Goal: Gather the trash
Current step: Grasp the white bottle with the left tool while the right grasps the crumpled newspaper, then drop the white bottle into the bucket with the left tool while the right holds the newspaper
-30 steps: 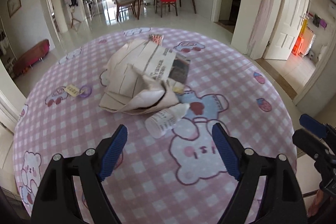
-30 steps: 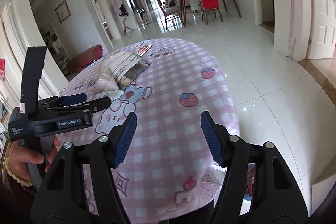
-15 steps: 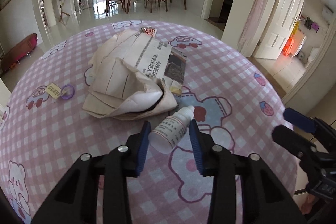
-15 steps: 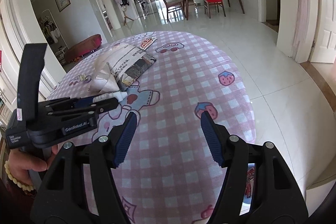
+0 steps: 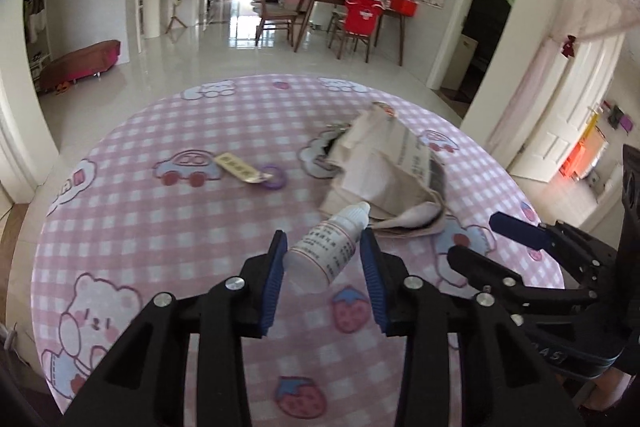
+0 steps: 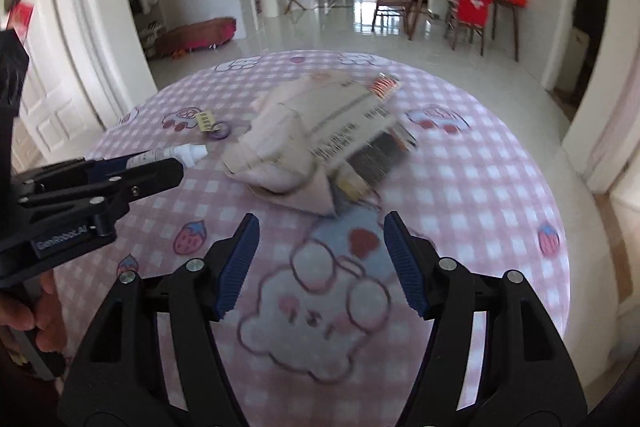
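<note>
My left gripper (image 5: pixel 323 259) is shut on a small white dropper bottle (image 5: pixel 330 247) and holds it above the pink checked tablecloth (image 5: pixel 160 227). The bottle's tip (image 6: pixel 192 152) shows in the right wrist view, sticking out of the left gripper (image 6: pixel 120 175). A crumpled newspaper (image 5: pixel 384 175) lies just beyond the bottle; in the right wrist view the newspaper (image 6: pixel 312 143) lies ahead of my right gripper (image 6: pixel 322 259), which is open and empty above the cloth. The right gripper (image 5: pixel 520 247) appears at the right of the left wrist view.
A yellow tag with a purple ring (image 5: pixel 250 171) lies on the cloth left of the newspaper. A small red-patterned wrapper (image 6: pixel 384 85) lies at the newspaper's far edge. The round table's edge (image 6: pixel 560 227) drops to a tiled floor. Chairs and a table (image 5: pixel 352 19) stand far back.
My left gripper has lifted the bottle off the cloth and swung left. My right gripper has turned toward the newspaper and moved closer to it.
</note>
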`<act>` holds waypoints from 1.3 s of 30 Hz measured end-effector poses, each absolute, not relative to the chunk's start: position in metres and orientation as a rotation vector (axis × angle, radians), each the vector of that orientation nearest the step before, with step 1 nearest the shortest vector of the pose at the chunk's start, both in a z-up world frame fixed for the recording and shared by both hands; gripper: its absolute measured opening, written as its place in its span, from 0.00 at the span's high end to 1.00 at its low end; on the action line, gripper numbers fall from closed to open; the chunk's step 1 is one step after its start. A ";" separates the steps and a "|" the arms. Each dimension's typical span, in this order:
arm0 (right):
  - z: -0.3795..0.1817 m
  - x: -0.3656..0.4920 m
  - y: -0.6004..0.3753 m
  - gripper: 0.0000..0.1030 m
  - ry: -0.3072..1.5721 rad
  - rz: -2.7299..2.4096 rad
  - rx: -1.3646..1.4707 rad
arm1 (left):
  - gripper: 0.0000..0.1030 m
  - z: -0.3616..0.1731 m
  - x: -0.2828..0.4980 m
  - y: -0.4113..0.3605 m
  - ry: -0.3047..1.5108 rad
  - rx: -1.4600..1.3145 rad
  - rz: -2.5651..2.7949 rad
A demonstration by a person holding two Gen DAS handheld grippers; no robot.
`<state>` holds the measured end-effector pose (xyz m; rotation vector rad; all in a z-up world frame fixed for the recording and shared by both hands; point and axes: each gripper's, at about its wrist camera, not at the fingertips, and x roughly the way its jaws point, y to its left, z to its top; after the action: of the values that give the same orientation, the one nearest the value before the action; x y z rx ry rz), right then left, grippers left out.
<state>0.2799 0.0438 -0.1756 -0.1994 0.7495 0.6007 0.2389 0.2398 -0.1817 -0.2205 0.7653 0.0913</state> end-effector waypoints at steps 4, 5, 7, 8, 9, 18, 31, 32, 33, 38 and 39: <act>-0.180 0.294 0.071 0.35 0.751 0.626 -0.281 | 0.64 -0.184 0.237 0.254 0.770 -0.240 0.120; -0.183 0.298 0.077 0.35 0.761 0.631 -0.301 | 0.64 -0.184 0.237 0.257 0.772 -0.243 0.122; -0.189 0.304 0.084 0.42 0.783 0.641 -0.314 | 0.64 -0.185 0.237 0.260 0.775 -0.245 0.125; -0.191 0.306 0.086 0.66 0.797 0.657 -0.314 | 0.64 -0.185 0.237 0.260 0.775 -0.247 0.122; -0.193 0.306 0.086 0.70 0.802 0.658 -0.321 | 0.64 -0.185 0.236 0.262 0.774 -0.248 0.121; -0.179 0.290 0.048 0.78 0.765 0.665 -0.195 | 0.64 -0.177 0.236 0.251 0.764 -0.243 0.101; -0.136 0.252 -0.061 0.78 0.667 0.578 -0.008 | 0.64 -0.148 0.236 0.171 0.741 -0.157 -0.009; -0.135 0.248 -0.072 0.78 0.661 0.566 0.008 | 0.64 -0.146 0.235 0.163 0.740 -0.150 -0.020; -0.134 0.245 -0.082 0.78 0.655 0.555 0.020 | 0.64 -0.145 0.235 0.152 0.740 -0.139 -0.037; -0.131 0.228 -0.138 0.78 0.631 0.494 0.078 | 0.64 -0.142 0.237 0.097 0.746 -0.085 -0.118; -0.131 0.224 -0.151 0.78 0.629 0.479 0.094 | 0.64 -0.142 0.238 0.082 0.749 -0.072 -0.141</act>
<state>0.2243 -0.1511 -0.1315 0.0942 0.6292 0.4788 0.2383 0.0821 -0.1424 -0.0717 0.7489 -0.1415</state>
